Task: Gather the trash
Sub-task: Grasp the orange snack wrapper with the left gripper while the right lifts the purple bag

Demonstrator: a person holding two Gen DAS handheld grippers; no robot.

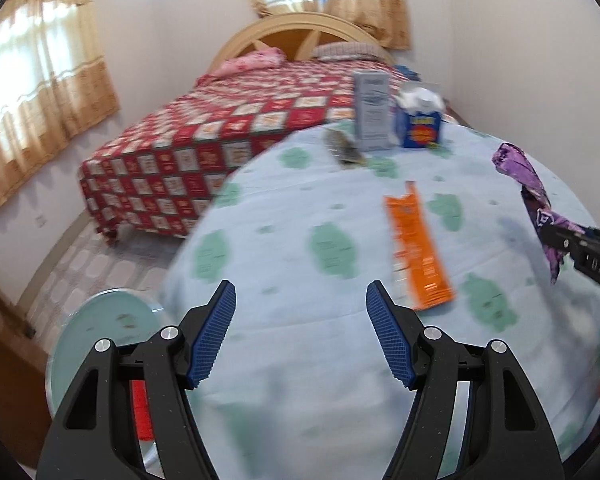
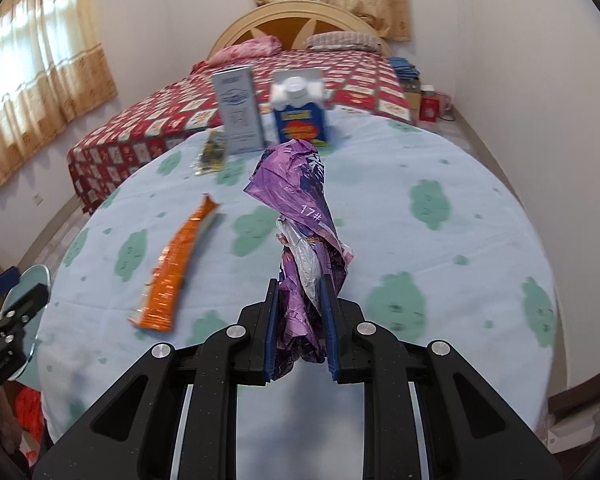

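My right gripper (image 2: 300, 292) is shut on a crumpled purple wrapper (image 2: 300, 208) and holds it above the round table (image 2: 440, 272). The wrapper also shows in the left wrist view (image 1: 528, 184) at the right edge, in the right gripper (image 1: 568, 240). My left gripper (image 1: 300, 296) is open and empty over the table's near left edge. An orange wrapper (image 1: 418, 248) lies flat ahead and right of it; it also shows in the right wrist view (image 2: 176, 268). A small dark wrapper (image 1: 344, 148) lies further back.
A grey carton (image 1: 372, 110) and a blue carton (image 1: 420, 120) stand at the table's far side. A round pale-green lid (image 1: 100, 332) sits low beside the table's left edge. A bed with a red checked cover (image 1: 204, 140) stands beyond.
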